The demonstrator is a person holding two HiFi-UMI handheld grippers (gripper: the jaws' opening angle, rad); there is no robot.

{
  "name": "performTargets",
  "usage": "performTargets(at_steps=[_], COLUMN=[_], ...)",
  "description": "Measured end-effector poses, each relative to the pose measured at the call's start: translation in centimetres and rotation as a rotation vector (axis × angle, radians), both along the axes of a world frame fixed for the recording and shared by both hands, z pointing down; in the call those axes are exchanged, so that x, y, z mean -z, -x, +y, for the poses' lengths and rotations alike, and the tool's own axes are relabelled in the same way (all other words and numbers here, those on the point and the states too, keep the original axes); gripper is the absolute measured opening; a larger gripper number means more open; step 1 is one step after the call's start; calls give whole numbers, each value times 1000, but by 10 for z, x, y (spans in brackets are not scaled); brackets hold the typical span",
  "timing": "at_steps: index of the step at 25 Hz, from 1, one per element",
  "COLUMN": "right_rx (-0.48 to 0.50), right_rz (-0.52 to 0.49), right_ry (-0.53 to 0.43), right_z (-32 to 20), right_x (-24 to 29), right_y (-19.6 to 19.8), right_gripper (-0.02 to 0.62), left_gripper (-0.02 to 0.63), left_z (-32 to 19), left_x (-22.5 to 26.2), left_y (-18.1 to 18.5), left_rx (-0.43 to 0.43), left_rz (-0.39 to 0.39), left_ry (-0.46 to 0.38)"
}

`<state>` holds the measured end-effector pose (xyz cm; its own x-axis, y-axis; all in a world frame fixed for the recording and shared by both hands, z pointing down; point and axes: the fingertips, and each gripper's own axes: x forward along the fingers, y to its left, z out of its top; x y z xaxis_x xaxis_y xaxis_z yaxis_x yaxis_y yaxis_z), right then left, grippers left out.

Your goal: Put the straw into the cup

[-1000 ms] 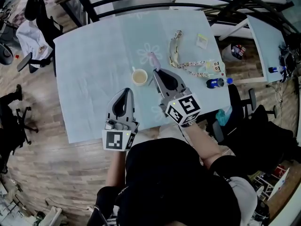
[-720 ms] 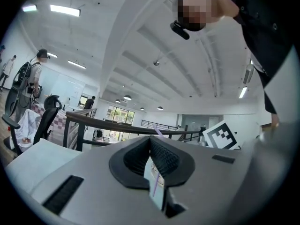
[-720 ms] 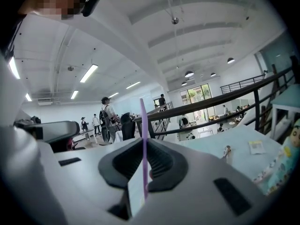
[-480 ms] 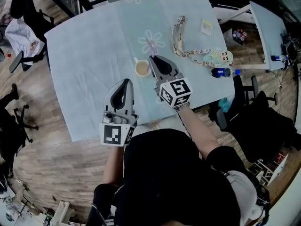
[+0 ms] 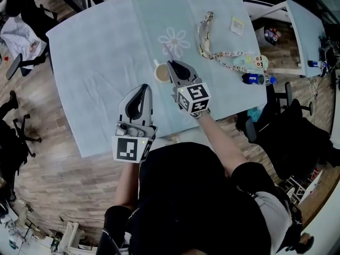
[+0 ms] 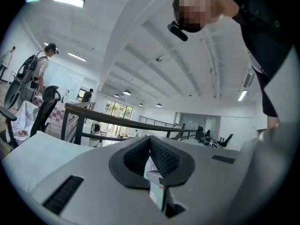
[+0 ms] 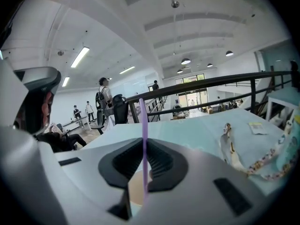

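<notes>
A paper cup (image 5: 159, 74) with a tan inside stands on the light blue table (image 5: 95, 62). My right gripper (image 5: 173, 66) is beside the cup's right rim, shut on a thin purple straw (image 7: 143, 135). The straw stands upright between the jaws, and its top (image 5: 169, 52) pokes out past the tips. In the right gripper view the cup (image 7: 135, 187) shows just below the jaws (image 7: 144, 144), with the straw's lower end over its opening. My left gripper (image 5: 144, 88) hovers over the table's near edge, left of the cup, shut and empty (image 6: 150, 139).
A patterned lanyard (image 5: 204, 35) with a badge (image 5: 251, 62) lies at the table's right, and a small packet (image 5: 236, 24) lies farther back. A blue bottle (image 5: 256, 79) lies at the right edge. A dark railing (image 7: 206, 84) runs behind the table. Office chairs (image 5: 21, 15) stand on the floor at left.
My right gripper has come down with the straw and closer to the cup, and the straw's lower end now hangs over the cup's mouth. The left gripper has shifted slightly.
</notes>
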<state>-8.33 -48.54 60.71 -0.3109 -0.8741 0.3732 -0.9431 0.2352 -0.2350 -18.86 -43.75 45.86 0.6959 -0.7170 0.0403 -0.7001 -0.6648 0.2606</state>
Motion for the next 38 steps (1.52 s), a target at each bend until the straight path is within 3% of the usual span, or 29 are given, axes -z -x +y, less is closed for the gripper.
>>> performTargets(at_steps=[11, 17, 28, 38], right_rx=[27, 46, 15, 6], right_rz=[66, 98, 134, 98], right_ry=[91, 87, 149, 116], right_z=[2, -1, -14, -8], right_x=[-41, -45, -58, -39], right_y=[12, 17, 14, 5], right_gripper=[32, 34, 42, 154], left_gripper=[14, 14, 14, 14], left_z=[2, -4, 3, 15], left_x=[-8, 3, -6, 0], left_y=[10, 10, 15, 7], left_rx=[8, 7, 24, 11], left_rz=[3, 31, 10, 10], left_ry=[13, -28, -7, -15])
